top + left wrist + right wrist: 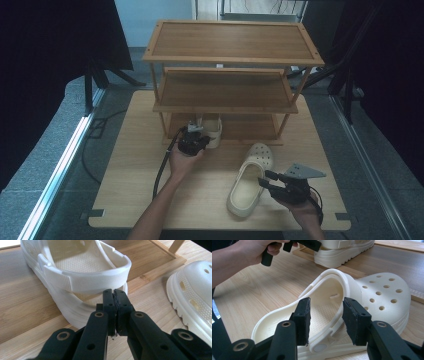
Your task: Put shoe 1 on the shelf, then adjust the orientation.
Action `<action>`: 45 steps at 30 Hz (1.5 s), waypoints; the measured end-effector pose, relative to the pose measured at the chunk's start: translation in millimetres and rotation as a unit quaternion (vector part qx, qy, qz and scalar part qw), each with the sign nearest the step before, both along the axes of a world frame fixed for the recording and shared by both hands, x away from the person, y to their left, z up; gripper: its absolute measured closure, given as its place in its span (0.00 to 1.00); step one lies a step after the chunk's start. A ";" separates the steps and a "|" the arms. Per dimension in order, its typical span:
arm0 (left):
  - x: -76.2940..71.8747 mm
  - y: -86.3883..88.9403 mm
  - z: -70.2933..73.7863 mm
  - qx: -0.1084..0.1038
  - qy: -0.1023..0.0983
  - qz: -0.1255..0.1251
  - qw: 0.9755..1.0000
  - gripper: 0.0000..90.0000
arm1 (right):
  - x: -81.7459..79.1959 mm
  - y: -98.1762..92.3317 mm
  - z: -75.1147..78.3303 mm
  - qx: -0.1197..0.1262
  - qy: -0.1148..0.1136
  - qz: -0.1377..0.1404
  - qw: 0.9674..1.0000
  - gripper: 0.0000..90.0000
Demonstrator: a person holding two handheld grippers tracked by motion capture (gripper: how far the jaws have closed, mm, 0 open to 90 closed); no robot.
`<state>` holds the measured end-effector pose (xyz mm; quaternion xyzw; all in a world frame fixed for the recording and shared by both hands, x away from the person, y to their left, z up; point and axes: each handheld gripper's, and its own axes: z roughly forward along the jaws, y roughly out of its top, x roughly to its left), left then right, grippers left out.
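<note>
A wooden shoe rack (pixel 232 75) with three shelves stands at the far side of the table (pixel 135 175). Everything here is told from that rack.

One cream clog (pixel 212 131) sits on the rack's bottom shelf, at its front left end, with its heel poking out toward the person. The left gripper (pixel 192 141) is right at that heel. In the left gripper view its jaws are pressed tight together with nothing between them, and their tips are at the back of the clog (pixel 82 285) — I cannot tell if they touch it.

The other clog (pixel 250 180) lies on the table in front of the rack, a little to the right, with its toe pointing at the rack. The right gripper (pixel 267 180) is at this clog's side, farther from the rack. Its jaws are wide apart — the clog's (pixel 342 312) rim and strap show in the gap, and the pads (pixel 303 320) do not squeeze it.
</note>
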<state>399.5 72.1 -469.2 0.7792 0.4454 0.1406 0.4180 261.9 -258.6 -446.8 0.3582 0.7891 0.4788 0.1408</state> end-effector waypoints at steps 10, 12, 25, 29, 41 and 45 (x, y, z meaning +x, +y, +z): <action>-10.2 3.8 5.5 -0.018 -0.007 -0.014 1.000 0.92 | -1.0 -1.1 1.8 0.002 -0.003 -0.003 1.000 0.65; -15.4 7.5 8.6 -0.025 -0.012 -0.023 0.999 0.89 | -1.5 -1.7 2.9 0.004 -0.004 -0.003 1.000 0.65; -78.7 51.6 20.6 -0.059 0.008 -0.065 0.996 0.59 | -3.1 2.3 4.5 0.005 -0.007 -0.001 1.000 0.65; -97.9 60.9 16.3 -0.058 0.009 -0.071 0.996 0.49 | -4.0 7.3 4.9 0.006 -0.009 0.007 1.000 0.72; -118.9 71.2 9.9 -0.065 0.009 -0.077 0.995 0.45 | -15.5 24.5 9.7 0.006 -0.013 0.048 0.999 1.00; -115.8 73.3 6.9 -0.064 0.015 -0.075 0.995 0.44 | -23.9 50.2 7.8 0.000 -0.006 0.087 0.996 1.00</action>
